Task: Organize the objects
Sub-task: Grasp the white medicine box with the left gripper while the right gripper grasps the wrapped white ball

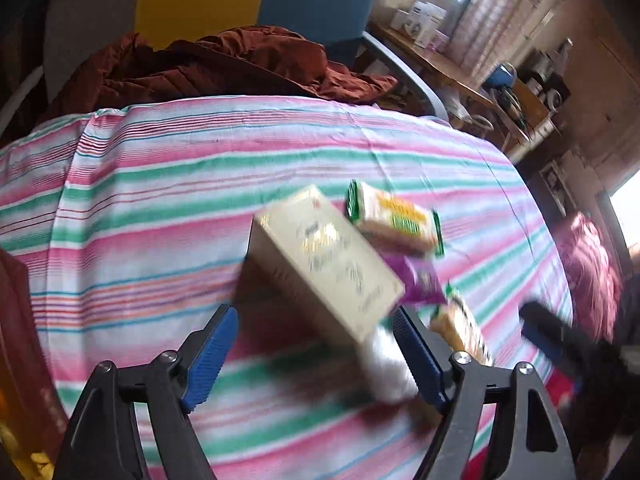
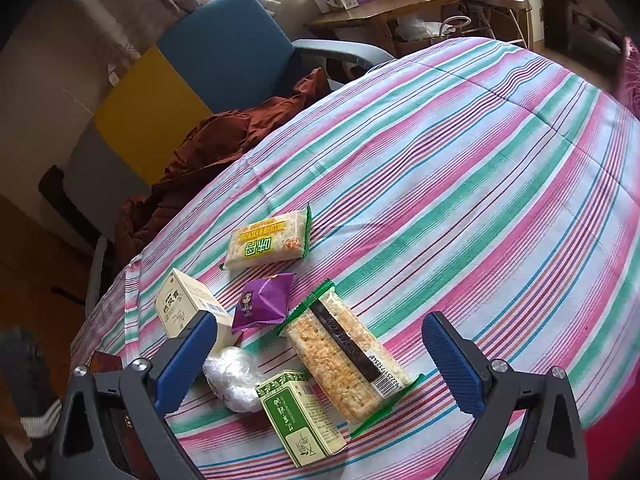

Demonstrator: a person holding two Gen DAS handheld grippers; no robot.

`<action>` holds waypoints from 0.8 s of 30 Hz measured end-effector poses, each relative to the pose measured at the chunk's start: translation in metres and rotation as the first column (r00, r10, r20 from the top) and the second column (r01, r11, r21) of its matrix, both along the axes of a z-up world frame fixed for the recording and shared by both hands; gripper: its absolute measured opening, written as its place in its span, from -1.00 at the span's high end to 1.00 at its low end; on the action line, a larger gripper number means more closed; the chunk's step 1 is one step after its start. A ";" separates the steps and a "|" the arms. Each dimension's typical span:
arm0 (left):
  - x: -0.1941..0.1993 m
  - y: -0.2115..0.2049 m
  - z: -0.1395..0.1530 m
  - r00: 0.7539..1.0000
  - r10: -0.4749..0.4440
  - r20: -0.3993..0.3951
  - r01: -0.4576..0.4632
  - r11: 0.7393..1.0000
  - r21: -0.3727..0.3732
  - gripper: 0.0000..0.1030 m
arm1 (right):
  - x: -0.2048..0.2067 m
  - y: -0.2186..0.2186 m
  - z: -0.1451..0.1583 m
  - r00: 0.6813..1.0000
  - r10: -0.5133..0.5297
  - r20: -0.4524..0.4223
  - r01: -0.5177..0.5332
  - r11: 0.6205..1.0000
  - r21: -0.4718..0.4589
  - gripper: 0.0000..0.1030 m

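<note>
Left gripper [image 1: 314, 354]: jaws spread wide, nothing held; the cream carton [image 1: 326, 262] stands just ahead of the gap, tilted, image blurred. Right gripper [image 2: 320, 356]: jaws also spread, empty, hovering over the cluster on the striped cloth [image 2: 460, 184].

Items, left to right in the right wrist view:
- cream carton [image 2: 182, 304]: thin card, rigid, probably light; best gripped across its narrow flat faces.
- white plastic-wrapped lump [image 2: 236, 378]: crinkled film, soft, likely slippery (contents not identifiable).
- purple snack pouch [image 2: 262, 300]: puffy foil, yields under pressure; pinch gently at mid-body.
- green carton [image 2: 302, 416]: stiff card, lying flat.
- WEIDAN cracker pack [image 2: 268, 244]: flat, glossy film.
- crumbly rice-cake bar [image 2: 346, 360]: clear wrapper, fragile; hold across its width, light squeeze.

All lie close together near the cloth's near edge.
</note>
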State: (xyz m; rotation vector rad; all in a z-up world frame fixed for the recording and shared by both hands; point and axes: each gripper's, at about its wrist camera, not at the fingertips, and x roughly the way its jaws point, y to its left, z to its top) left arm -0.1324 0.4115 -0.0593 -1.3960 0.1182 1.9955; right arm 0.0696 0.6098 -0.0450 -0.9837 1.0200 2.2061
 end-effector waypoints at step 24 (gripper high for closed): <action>-0.031 -0.002 -0.042 0.999 0.035 -0.015 -0.037 0.993 -0.113 -0.02 | -0.007 0.000 -0.004 1.000 0.021 0.010 -0.021 1.000 0.000 -0.99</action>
